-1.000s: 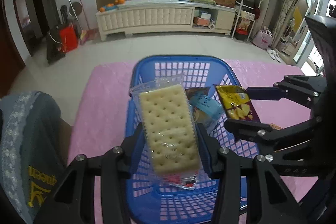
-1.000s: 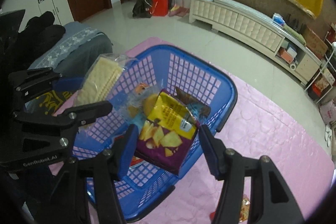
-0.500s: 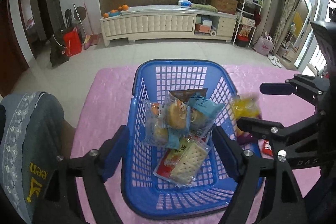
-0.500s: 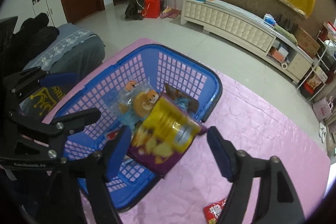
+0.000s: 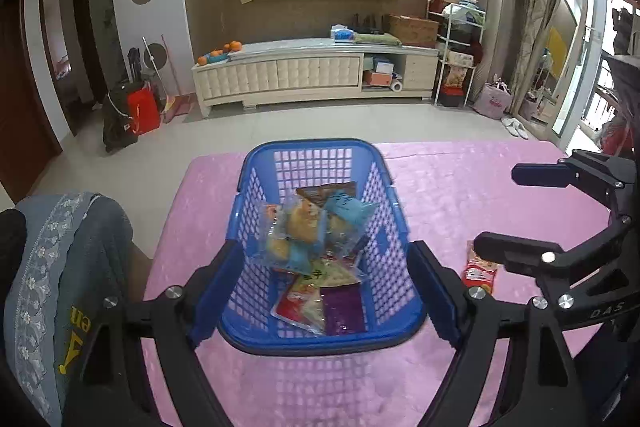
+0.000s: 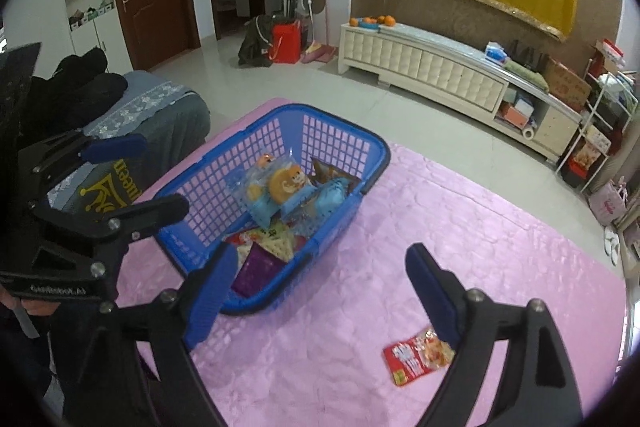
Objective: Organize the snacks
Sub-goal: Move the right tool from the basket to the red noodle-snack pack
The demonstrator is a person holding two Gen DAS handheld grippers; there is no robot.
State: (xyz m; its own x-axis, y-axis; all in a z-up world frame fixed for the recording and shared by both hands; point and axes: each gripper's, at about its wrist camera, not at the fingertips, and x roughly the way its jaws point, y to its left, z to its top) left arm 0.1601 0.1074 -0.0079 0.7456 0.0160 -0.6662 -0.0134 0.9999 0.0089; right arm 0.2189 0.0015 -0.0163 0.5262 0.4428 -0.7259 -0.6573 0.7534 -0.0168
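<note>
A blue plastic basket (image 5: 256, 179) (image 6: 372, 151) stands on the pink table cover. It holds several snack packs: blue bun packs (image 5: 304, 227) (image 6: 280, 187), a cracker pack (image 5: 308, 307) (image 6: 276, 243) and a purple chip bag (image 5: 344, 311) (image 6: 256, 271). A red snack pack (image 5: 480, 271) (image 6: 416, 359) lies on the cover to the basket's right. My left gripper (image 5: 320, 295) is open and empty, above the basket's near end. My right gripper (image 6: 320, 291) is open and empty, right of the basket, and shows in the left wrist view (image 5: 516, 211).
The pink cover (image 5: 460, 195) (image 6: 480, 227) spans the table. A grey-draped chair (image 5: 60, 267) (image 6: 152, 107) stands at the table's left edge. A white cabinet (image 5: 312, 75) lines the far wall across open floor.
The left gripper let go of the cracker pack and the right let go of the chip bag; both now lie in the basket. Both grippers opened and pulled back.
</note>
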